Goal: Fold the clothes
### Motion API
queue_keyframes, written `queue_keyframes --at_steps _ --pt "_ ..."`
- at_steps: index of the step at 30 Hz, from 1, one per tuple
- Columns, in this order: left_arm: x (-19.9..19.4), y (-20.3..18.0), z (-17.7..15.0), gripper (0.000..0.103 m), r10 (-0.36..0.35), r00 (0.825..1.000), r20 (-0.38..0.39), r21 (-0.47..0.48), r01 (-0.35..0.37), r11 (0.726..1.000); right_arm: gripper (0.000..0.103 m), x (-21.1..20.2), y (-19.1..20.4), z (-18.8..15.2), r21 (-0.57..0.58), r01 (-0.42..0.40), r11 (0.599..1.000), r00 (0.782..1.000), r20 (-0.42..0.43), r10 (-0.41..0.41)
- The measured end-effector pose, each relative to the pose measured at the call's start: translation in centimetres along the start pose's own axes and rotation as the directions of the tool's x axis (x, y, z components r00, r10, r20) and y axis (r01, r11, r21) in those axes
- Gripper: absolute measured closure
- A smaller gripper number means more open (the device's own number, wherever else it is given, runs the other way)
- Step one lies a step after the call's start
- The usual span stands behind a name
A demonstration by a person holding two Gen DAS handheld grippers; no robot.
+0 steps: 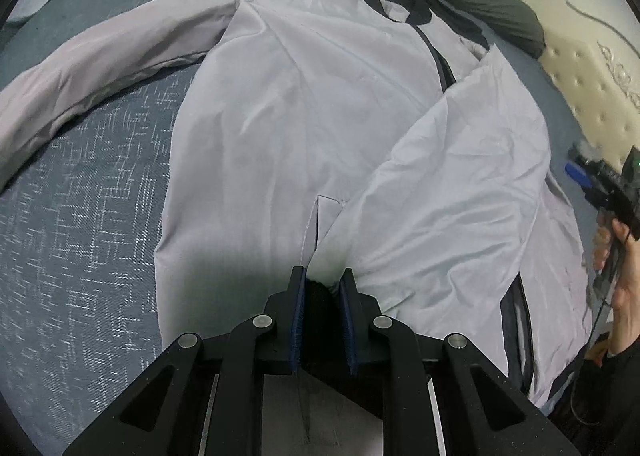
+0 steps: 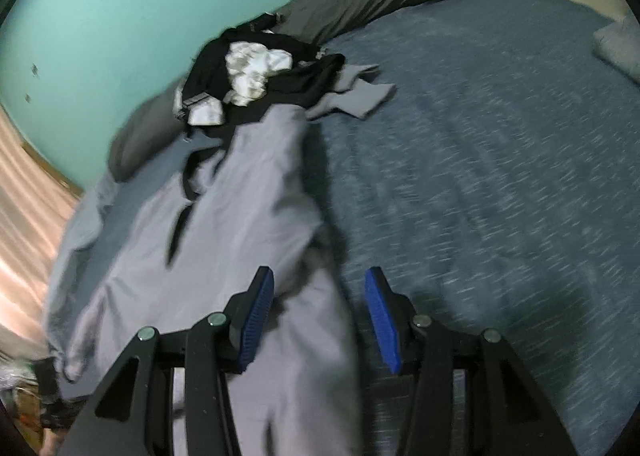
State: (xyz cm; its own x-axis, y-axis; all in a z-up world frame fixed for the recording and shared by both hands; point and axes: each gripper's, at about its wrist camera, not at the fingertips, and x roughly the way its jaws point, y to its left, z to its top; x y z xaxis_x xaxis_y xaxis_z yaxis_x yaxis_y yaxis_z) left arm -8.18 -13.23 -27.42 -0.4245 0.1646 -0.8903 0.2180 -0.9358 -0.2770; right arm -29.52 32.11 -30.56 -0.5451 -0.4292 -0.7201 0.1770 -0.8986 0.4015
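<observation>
From the left wrist, we see the grey jacket [image 1: 304,103] spread front-up on the bed [image 1: 92,215], one sleeve [image 1: 460,183] laid across the body, the other [image 1: 100,67] stretched out to the side. Our left gripper [image 1: 323,276] has its jaws narrowed near the hem; whether cloth is pinched we cannot tell. From the right wrist, blurred, the right gripper [image 2: 320,292] hangs wide open over the jacket's edge, holding nothing. We judge any fold wants flat, taut fabric.
</observation>
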Motion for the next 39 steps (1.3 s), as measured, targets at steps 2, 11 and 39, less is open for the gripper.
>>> queue_keyframes --at_steps 2,11,39 --pt "0.1 0.1 0.0 0.086 -0.012 1.000 0.011 0.001 0.012 1.000 0.055 0.7 0.1 -0.1 -0.031 0.052 0.998 0.998 -0.030 -0.053" --pt "-0.4 3.0 -1.5 0.086 -0.039 0.998 0.047 0.001 0.039 0.999 0.055 5.3 2.2 0.8 -0.237 0.073 0.969 0.984 -0.142 -0.109" --pt "2.5 0.8 0.0 0.086 -0.097 0.993 0.067 -0.024 0.099 0.995 0.098 6.8 1.9 4.1 -0.427 0.116 0.897 0.970 -0.146 -0.194"
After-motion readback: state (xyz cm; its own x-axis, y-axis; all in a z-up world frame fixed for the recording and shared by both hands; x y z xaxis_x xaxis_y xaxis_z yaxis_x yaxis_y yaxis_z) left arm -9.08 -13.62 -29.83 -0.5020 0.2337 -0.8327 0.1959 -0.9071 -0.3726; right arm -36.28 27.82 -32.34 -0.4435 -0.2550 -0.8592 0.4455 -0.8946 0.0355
